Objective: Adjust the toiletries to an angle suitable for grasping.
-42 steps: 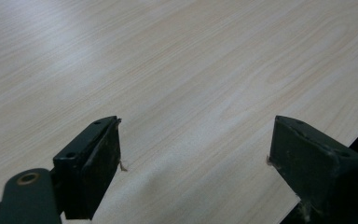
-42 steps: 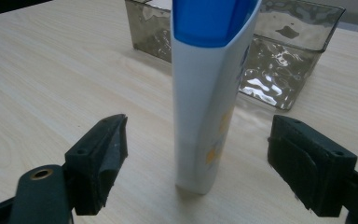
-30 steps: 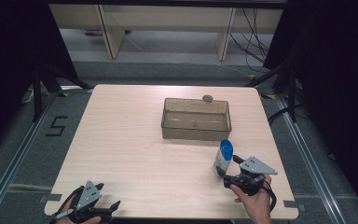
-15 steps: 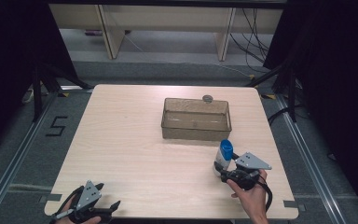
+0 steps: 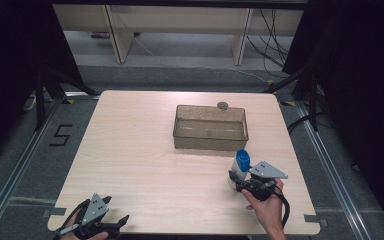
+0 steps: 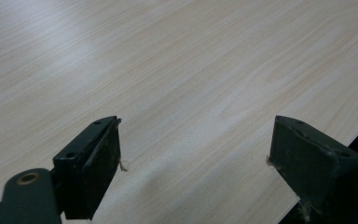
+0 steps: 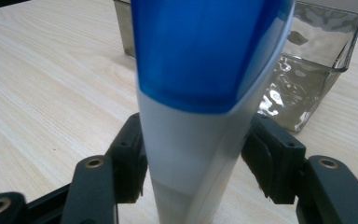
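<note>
A white bottle with a blue cap point(image 5: 240, 164) stands upright on the wooden table point(image 5: 140, 150), near its right front. My right gripper point(image 5: 236, 178) reaches it from the front. Its jaws have just been closing around the bottle's white body. In the right gripper view both pads point(image 7: 129, 158) touch the sides of the bottle point(image 7: 200, 121). My left gripper point(image 5: 116, 210) rests at the left front corner of the table. Its jaws stand wide open with only bare tabletop point(image 6: 177, 84) between them, as the left gripper point(image 6: 196, 154) view shows.
A clear, smoky plastic bin point(image 5: 210, 107) stands mid-table just beyond the bottle, and it appears as the bin point(image 7: 326, 60) at upper right in the right gripper view. A small round grey object point(image 5: 223, 105) lies behind its far rim. Dark floor and shelving surround the table.
The right gripper has edged forward to the bottle and its jaws have drawn in around the bottle's base. The left gripper has stayed put.
</note>
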`<state>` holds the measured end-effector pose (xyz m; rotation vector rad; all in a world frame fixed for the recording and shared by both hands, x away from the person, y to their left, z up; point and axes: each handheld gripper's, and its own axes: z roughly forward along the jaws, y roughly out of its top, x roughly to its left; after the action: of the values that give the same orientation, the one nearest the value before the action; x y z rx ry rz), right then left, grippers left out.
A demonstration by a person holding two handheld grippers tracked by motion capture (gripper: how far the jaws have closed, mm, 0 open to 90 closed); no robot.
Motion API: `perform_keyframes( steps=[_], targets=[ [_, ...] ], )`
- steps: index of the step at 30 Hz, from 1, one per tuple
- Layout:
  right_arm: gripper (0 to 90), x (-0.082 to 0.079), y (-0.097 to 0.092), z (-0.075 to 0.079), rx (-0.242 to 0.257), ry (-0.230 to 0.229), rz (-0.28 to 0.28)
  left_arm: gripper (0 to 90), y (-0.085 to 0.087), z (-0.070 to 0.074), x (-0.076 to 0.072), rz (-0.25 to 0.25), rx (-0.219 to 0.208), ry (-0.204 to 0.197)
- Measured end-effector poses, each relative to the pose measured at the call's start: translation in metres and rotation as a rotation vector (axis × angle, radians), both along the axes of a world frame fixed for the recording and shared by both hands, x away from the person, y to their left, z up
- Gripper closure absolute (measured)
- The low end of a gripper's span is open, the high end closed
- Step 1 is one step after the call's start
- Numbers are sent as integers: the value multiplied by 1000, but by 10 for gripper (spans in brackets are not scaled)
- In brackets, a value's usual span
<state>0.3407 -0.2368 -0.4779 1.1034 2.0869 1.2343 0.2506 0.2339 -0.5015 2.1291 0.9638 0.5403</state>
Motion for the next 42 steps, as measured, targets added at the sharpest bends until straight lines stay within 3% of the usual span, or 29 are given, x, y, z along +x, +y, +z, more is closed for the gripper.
perform_keyframes(
  steps=[7,8,9,11,19,20,23,24,28,30,32,36,37,38,42],
  targets=[
    [505,3,0,-1,5,1,16,160,0,0,0,-3,0,1],
    [508,3,0,-1,-6,-16,8,160,0,0,0,-3,0,1],
    [513,1,2,0,20,21,-6,160,1,1,0,-17,27,10],
    [518,3,1,0,5,-4,5,160,1,1,0,-17,26,11],
    [537,2,2,1,21,9,0,160,0,0,0,4,-2,1],
    [540,3,3,2,27,-17,17,160,0,0,0,3,-2,0],
    [542,1,3,6,12,-31,5,160,-1,-1,-1,4,-24,-2],
    [543,0,3,9,18,-39,5,161,0,0,0,5,3,-3],
    [544,1,3,11,18,-43,6,160,0,0,0,4,5,-4],
    [545,2,2,11,11,-39,-3,161,-2,-1,-1,14,-27,-12],
    [545,5,2,10,4,-60,7,160,0,0,0,5,13,-8],
    [546,6,1,12,6,-63,-1,161,0,1,-1,0,-9,-2],
    [546,4,2,13,15,-34,-12,161,-1,1,-1,1,-11,-2],
    [546,4,2,13,15,-34,-12,161,-1,1,-1,1,-11,-2],
    [547,8,1,13,-2,-72,-11,161,-1,1,-1,1,-10,-2]
  ],
)
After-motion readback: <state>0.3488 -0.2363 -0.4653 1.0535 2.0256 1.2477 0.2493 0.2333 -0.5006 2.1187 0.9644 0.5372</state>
